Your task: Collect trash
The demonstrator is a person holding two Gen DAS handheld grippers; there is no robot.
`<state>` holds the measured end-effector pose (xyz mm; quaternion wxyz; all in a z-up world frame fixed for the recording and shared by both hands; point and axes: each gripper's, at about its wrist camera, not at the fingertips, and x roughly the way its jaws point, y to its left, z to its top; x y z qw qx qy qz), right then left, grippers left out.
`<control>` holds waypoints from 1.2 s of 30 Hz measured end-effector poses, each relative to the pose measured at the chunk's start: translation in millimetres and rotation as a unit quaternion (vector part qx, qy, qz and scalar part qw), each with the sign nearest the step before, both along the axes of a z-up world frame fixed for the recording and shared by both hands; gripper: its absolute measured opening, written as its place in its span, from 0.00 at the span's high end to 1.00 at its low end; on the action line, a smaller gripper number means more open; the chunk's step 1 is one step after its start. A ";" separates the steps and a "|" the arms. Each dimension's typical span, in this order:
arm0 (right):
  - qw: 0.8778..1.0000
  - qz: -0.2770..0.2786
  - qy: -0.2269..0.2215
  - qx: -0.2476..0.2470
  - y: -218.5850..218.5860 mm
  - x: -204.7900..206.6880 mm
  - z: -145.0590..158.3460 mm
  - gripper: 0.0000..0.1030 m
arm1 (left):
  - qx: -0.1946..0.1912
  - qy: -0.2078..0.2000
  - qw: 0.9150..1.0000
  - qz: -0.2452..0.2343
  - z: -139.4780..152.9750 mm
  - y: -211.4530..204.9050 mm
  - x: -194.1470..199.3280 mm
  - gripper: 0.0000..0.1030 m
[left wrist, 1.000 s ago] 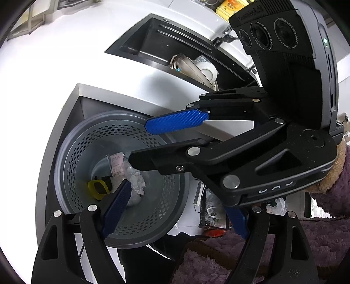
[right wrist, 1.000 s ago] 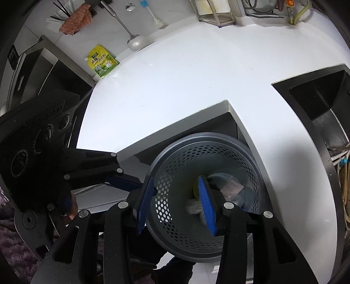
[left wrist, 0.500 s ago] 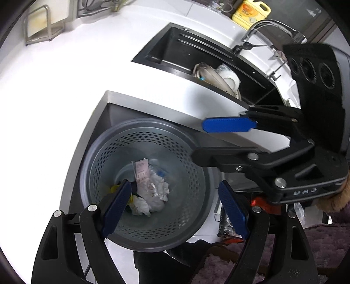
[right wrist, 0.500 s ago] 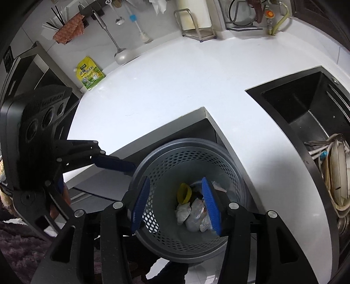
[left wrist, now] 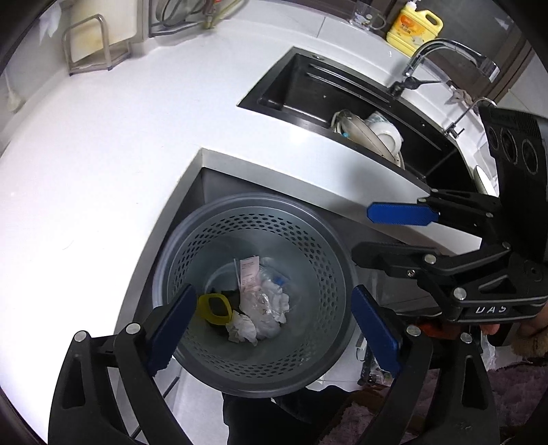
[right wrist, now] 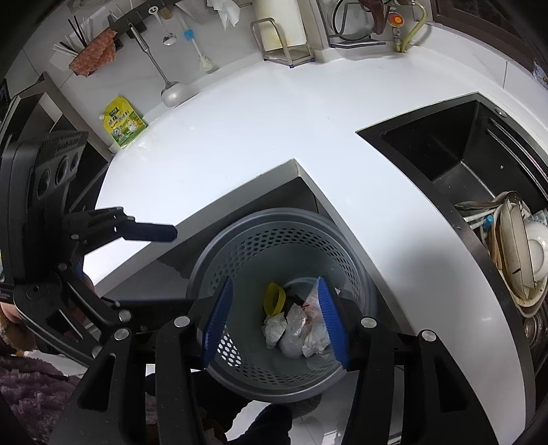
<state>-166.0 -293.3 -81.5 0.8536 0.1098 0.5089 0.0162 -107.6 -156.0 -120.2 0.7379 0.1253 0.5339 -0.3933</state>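
Left wrist: trash (left wrist: 260,308) below empty jaws.

Bin (left wrist: 335,274) floor partly hidden: the trash pile (left wrist: 260,308) covers it, and a dark item under the yellow ring (left wrist: 214,308) is unidentifiable. Print on the receipt-like slip (left wrist: 249,272) too small to read. Left gripper (left wrist: 270,325) finger blocks the bin's near-left rim in the left wrist view; the right gripper (right wrist: 274,320) pads cover both sides of the pile in the right wrist view. Sink (right wrist: 455,161) dishes (right wrist: 517,253) overlap, count unclear, cut at frame edge. Yellow bottle (left wrist: 414,29) cropped at top. Pouch (right wrist: 123,123) text illegible. Person's hands mostly hidden behind the gripper bodies.
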 end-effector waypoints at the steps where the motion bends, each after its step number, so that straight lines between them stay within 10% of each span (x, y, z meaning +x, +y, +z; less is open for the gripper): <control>1: 1.000 -0.001 0.003 -0.001 -0.2 -1.6 -1.4 0.51 | 0.002 -0.004 1.000 0.003 0.6 0.2 -0.4 0.13; 36: 1.000 0.005 -0.005 -0.014 10.5 -41.1 4.2 0.43 | 0.050 -0.110 0.989 0.089 32.6 26.7 -21.5 0.07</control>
